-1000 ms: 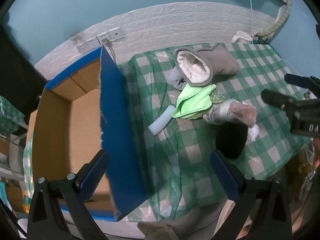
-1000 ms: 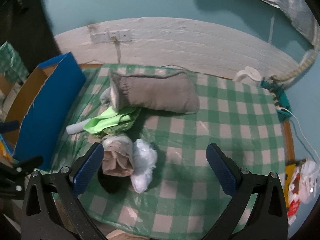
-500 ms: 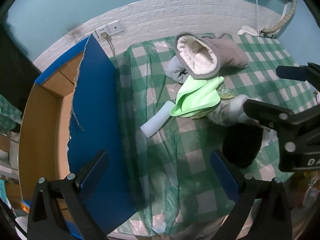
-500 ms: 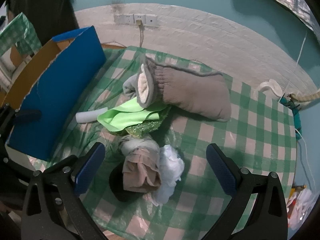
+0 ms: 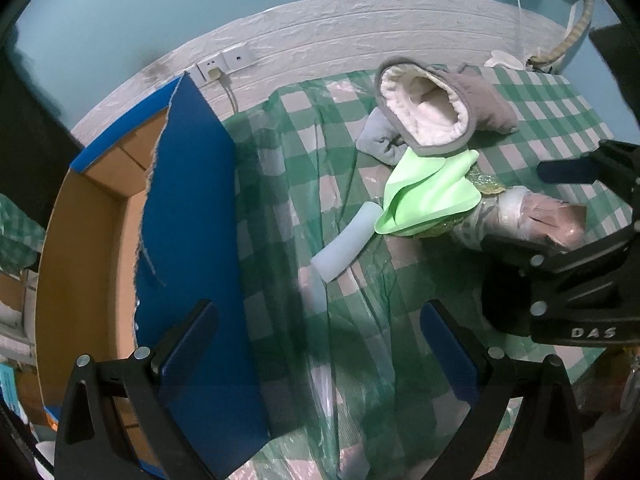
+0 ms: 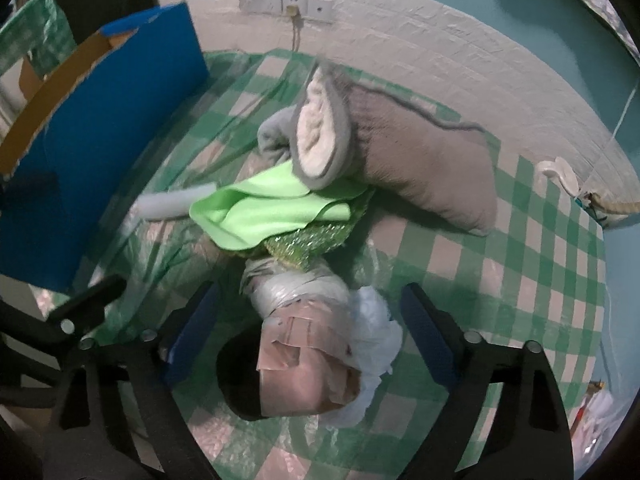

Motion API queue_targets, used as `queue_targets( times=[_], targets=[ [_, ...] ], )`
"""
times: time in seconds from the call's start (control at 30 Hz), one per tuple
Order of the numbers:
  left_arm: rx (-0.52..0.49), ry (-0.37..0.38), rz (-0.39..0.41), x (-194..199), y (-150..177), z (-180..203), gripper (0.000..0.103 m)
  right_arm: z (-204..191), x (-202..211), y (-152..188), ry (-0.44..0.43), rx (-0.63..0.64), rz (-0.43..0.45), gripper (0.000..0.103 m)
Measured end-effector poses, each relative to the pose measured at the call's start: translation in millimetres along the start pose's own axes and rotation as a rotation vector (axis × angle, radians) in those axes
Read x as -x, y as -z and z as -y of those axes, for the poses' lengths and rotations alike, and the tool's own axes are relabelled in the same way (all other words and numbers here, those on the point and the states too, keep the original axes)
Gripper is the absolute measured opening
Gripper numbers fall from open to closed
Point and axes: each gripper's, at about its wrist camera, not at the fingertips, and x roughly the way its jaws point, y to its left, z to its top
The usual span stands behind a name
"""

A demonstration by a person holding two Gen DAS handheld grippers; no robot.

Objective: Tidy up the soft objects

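Note:
A pile of soft things lies on the green checked tablecloth (image 6: 532, 240): a grey fleece-lined slipper (image 6: 400, 148) (image 5: 436, 108), a light green cloth (image 6: 264, 208) (image 5: 428, 196), a white foam tube (image 6: 176, 202) (image 5: 346, 248), a taped, plastic-wrapped bundle (image 6: 308, 344) (image 5: 532, 220), white crumpled plastic (image 6: 376, 336) and a black object (image 6: 236, 368). My right gripper (image 6: 310, 334) is open, its jaws on either side of the bundle. My left gripper (image 5: 320, 344) is open and empty over the table's left part, beside the box.
An open cardboard box with blue outer walls (image 5: 188, 240) (image 6: 100, 152) stands at the table's left edge. Wall sockets (image 6: 286, 4) with a plugged cable sit on the white wall behind. A white hook and cord (image 6: 560, 172) lie at the far right.
My right gripper has moved forward and down until the taped bundle sits between its jaws. My left gripper has moved right and closer to the table; the box has slid left in its view.

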Motion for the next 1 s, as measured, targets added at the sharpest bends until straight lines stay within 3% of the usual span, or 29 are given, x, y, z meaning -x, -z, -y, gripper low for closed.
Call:
queue_targets(
  times=[0.1, 0.2, 0.37, 0.6, 1.0],
  targets=[
    [-0.008, 0.005, 0.0, -3, -3, 0, 0.101, -3, -9, 2, 0.013, 0.021, -0.024, 0.076],
    [-0.008, 0.02, 0.009, -5, -6, 0, 0.101, -8, -12, 4, 0.009, 0.046, -0.029, 0.054],
    [-0.008, 0.041, 0.009, -7, -8, 5, 0.099, -12, -7, 7, 0.016, 0.089, -0.023, 0.045],
    [-0.015, 0.073, 0.024, -2, -9, 13, 0.099, 5, 20, 10, -0.037, -0.005, 0.016, 0.043],
    [-0.058, 0.166, -0.006, -3, -12, 50, 0.099, 53, 53, 42, -0.041, -0.176, 0.061, 0.043]
  ],
)
